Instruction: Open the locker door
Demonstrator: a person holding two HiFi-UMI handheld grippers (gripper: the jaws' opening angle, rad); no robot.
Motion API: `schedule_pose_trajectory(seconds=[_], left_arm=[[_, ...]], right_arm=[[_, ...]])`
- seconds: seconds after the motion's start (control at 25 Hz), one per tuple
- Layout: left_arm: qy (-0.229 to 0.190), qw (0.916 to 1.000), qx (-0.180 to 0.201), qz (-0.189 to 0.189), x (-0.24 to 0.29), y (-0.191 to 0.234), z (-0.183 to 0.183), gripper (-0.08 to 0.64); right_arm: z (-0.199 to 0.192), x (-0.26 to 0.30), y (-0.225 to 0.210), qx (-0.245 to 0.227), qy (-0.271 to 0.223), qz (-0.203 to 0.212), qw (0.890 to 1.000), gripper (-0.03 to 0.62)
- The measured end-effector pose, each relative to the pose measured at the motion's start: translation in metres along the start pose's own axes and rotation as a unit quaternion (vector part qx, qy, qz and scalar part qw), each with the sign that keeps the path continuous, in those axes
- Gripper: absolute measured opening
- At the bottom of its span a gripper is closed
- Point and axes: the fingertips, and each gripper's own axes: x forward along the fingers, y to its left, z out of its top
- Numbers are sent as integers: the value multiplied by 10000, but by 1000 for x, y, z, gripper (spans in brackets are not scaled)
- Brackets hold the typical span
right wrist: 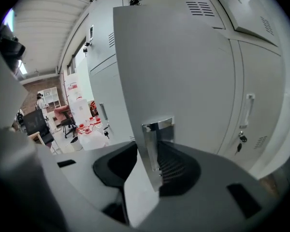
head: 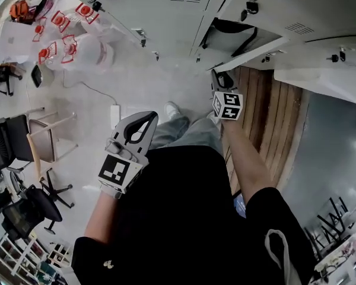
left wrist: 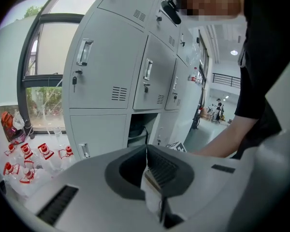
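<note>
Locker door (right wrist: pixel 183 66): standing ajar
Right tool (right wrist: pixel 152 151): pinching the chrome handle (right wrist: pixel 158 125) on that door's edge
Left tool (left wrist: pixel 146 151): pressed together, holding nothing, away from the lockers (left wrist: pixel 106 71)

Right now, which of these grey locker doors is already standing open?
The lower-row door whose chrome handle sits between the right gripper's jaws: it is swung out from its dark compartment, while the other doors in view lie flush.

Head view: from above, steeply down past the person's torso (head: pixel 184 218) to floor (head: pixel 136 82). Left gripper view: forward, faces lockers (left wrist: pixel 111 71) from well apart. Right gripper view: hard against locker door (right wrist: pixel 179 66). All 3 share the lockers
</note>
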Motion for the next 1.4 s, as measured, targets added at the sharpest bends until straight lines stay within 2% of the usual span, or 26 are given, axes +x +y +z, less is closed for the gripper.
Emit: schedule_pose_trajectory(seconds=[0.16, 0.28, 0.48, 0.8, 1.04, 1.16, 1.2, 1.4], left_arm=[[262, 9994, 128, -211, 14, -17, -2, 24], [291, 9987, 116, -413, 27, -33, -7, 23], [426, 9963, 218, -711, 51, -72, 0, 23], [432, 9925, 245, -1114, 86, -133, 4, 23], [490, 9896, 329, -1311, 104, -169, 9, 25], [499, 9887, 342, -1373, 111, -181, 10, 23], [490, 9885, 350, -1389, 113, -184, 11, 23], [436, 9856, 424, -1577, 122, -192, 18, 23]], right_arm=[[-14, -26, -9, -120, 52, 155, 9998, 143], [-27, -47, -18, -148, 64, 228, 9996, 149], [-44, -86, -42, 50, 129, 176, 9997, 152], [-72, -147, -103, 620, 235, -430, 9969, 98], [-77, -171, -148, 749, 342, -688, 9942, 97], [-76, -182, -167, 866, 380, -903, 9914, 86], [-75, -186, -172, 916, 375, -982, 9902, 60], [-67, -216, -186, 1017, 354, -1251, 9863, 60]])
